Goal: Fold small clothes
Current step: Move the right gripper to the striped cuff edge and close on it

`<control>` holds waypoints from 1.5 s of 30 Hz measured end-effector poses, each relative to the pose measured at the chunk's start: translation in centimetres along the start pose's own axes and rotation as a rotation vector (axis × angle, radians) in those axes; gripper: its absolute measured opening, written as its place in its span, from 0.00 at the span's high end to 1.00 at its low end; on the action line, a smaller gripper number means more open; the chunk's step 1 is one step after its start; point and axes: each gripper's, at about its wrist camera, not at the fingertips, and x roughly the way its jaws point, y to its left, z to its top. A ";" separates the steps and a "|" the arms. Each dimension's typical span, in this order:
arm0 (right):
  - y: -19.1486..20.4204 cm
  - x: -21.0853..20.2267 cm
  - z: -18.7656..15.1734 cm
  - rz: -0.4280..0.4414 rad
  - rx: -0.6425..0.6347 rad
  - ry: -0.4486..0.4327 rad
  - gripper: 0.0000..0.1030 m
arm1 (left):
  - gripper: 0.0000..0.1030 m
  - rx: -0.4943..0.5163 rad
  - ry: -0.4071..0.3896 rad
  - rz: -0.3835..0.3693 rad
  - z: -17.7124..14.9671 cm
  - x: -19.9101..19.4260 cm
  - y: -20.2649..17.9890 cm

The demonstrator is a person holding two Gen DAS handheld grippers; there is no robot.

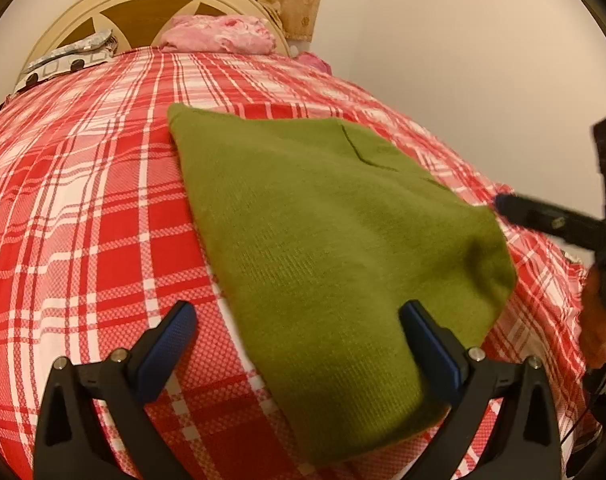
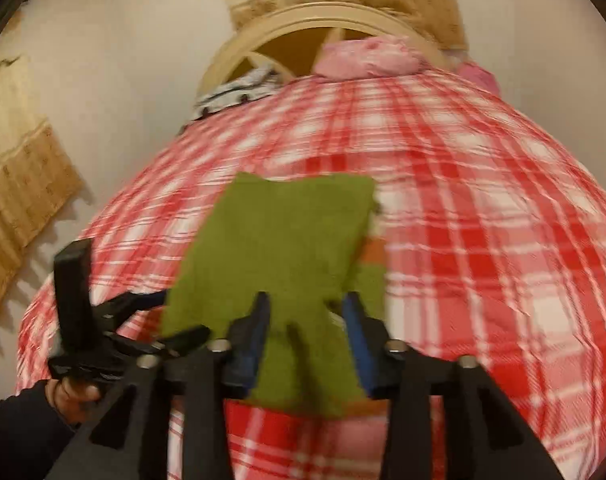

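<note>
On the plaid bed (image 1: 83, 208), my right gripper (image 2: 307, 320) stands half-open astride the green garment's (image 1: 323, 240) edge, left gripper (image 1: 299, 332) wide and empty, poised for folding.

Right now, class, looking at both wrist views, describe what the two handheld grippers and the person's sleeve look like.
Each gripper, left gripper and right gripper, is a black plastic frame with triangular cut-outs and silver screws, ending in two fingers faced with textured blue pads. The person's sleeve is dark, probably black. A thin dark cable seems to hang beneath the right gripper in the left wrist view.
</note>
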 end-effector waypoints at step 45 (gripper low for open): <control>-9.8 14.8 4.1 0.283 0.244 0.135 0.54 | 0.00 -0.061 0.073 -0.027 4.0 4.5 1.2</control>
